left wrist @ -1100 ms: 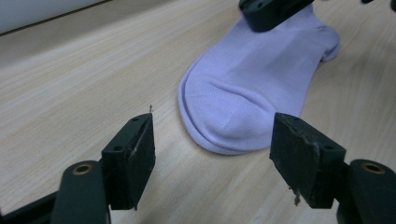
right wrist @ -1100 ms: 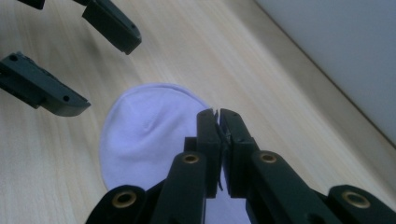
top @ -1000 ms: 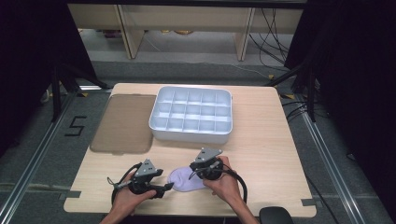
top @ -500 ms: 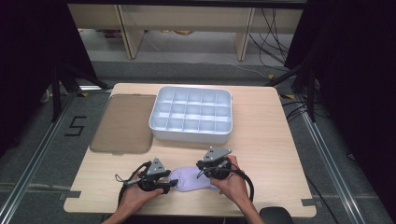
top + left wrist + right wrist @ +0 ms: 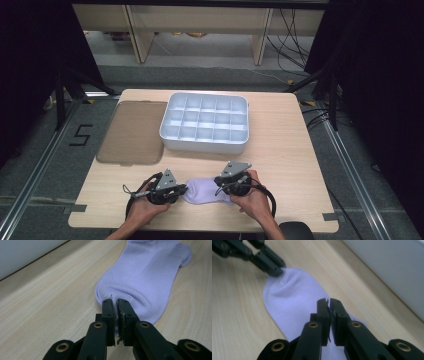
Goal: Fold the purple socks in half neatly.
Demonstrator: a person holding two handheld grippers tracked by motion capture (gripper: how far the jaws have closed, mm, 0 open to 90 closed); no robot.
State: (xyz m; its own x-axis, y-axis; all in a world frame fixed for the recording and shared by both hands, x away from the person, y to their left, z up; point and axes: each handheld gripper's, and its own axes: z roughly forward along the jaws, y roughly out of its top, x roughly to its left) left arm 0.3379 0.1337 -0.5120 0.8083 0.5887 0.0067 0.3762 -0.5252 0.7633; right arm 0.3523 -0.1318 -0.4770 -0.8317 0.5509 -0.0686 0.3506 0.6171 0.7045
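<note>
1. Lilac sock [image 5: 206,192] lying flat near the table [image 5: 280,150] front edge, well clear of the white divider tray [image 5: 205,122].
2. Left gripper [image 5: 114,301] just closed, pinching the sock's rounded end.
3. Right gripper [image 5: 328,300] clamped on the opposite end.
4. Likely light, limp, stretchy; best held by both ends.

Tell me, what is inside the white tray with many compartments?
The white tray looks empty: every compartment visible from above shows a bare bottom. The near row's floor is partly hidden behind the tray's front wall.
</note>
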